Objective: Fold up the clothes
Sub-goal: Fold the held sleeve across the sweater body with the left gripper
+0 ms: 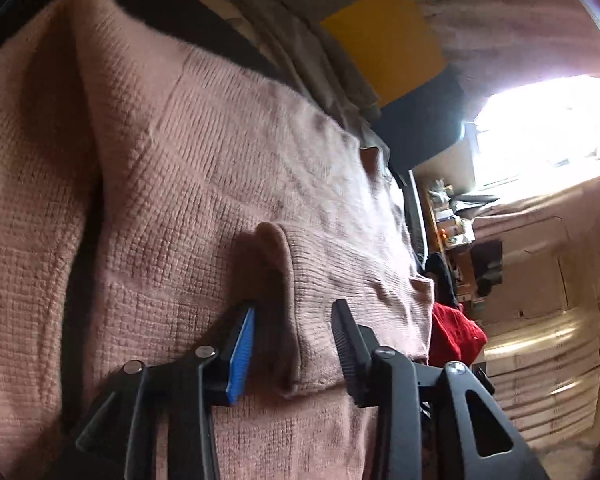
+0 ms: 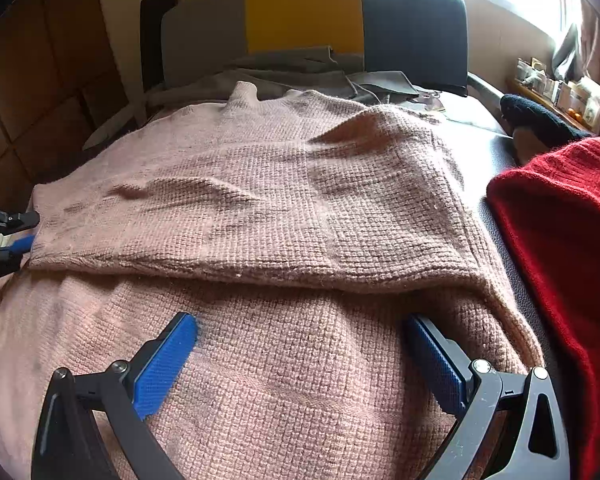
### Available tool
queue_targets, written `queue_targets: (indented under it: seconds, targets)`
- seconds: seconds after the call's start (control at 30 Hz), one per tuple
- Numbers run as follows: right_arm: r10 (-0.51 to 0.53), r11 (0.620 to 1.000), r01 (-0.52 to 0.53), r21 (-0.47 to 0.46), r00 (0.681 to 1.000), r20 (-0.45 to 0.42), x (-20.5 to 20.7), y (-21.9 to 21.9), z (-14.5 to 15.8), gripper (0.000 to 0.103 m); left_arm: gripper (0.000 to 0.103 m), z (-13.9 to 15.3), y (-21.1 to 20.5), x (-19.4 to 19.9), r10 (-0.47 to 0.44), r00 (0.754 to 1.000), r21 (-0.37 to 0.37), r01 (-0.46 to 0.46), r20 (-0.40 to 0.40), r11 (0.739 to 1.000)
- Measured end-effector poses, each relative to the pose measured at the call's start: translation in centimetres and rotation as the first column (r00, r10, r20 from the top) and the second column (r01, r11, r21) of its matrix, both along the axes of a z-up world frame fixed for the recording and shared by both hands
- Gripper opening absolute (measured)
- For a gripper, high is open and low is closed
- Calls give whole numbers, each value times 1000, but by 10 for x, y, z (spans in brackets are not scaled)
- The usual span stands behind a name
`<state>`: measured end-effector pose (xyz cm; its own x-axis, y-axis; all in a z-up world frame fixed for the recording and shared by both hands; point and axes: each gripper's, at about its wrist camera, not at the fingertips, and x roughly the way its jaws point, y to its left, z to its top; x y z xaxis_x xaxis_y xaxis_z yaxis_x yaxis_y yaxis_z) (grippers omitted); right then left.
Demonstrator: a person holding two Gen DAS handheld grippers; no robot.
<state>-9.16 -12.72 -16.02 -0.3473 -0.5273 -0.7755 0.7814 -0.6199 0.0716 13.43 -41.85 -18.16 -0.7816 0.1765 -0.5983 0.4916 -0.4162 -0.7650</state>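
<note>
- No brand, label or writing can be read anywhere.
- The pink sweater lies flat on the dark worktop, collar at the far end, long axis running near to far — a sleeve folded across its middle.
- Left hand-held gripper: jaws spread, astride a raised ribbed fold of the sweater.
- Right hand-held gripper: jaws spread wide over the near hem.
- A red garment lies just right of the sweater.

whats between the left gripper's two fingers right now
In the left wrist view, the ribbed cuff of the pink sweater sits between the open fingers of the left gripper, which have not closed on it.
</note>
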Motion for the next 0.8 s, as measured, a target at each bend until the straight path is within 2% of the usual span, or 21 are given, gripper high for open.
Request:
queue_targets:
  seconds: [0.07,0.13,0.2,0.27,0.43,0.5,0.53,0.63,0.7,0.73,0.8]
  targets:
    - [0,1000,0,1,1000,-1,0,0,0,103,37,10,3,-17,-32,999,-72,33,22,997]
    - [-1,1000,1,2,1000,-1,1,0,0,103,27,19,7,-35,-62,997,-144,68,45,987]
    - [-2,1000,2,2,1000,-2,2,0,0,103,5,31,5,-50,-70,996,-199,80,54,977]
    - [-1,1000,1,3,1000,-2,2,0,0,103,6,44,-5,-60,-50,998,-232,57,36,971]
    - [0,1000,0,0,1000,0,1,1,0,103,5,81,-24,-45,0,995,-306,-29,-96,952]
    - [1,1000,-1,-2,1000,0,1,1,0,103,5,83,-27,-37,11,995,-331,-42,-96,943]
    - [1,1000,-1,-3,1000,0,1,1,0,103,5,80,-30,-34,17,997,-342,-41,-75,939]
    - [2,1000,-2,-3,1000,0,1,1,0,103,6,47,-36,-37,10,999,-316,5,45,949]
    - [2,1000,-2,-3,1000,-1,1,1,0,103,8,21,-36,-44,16,988,-310,33,154,950]
    - [2,1000,-2,-2,1000,-1,1,0,1,103,9,12,-35,-45,15,984,-294,38,175,955]
    - [2,1000,-2,2,1000,-1,1,0,1,103,14,18,-36,-38,57,987,-282,-13,149,959]
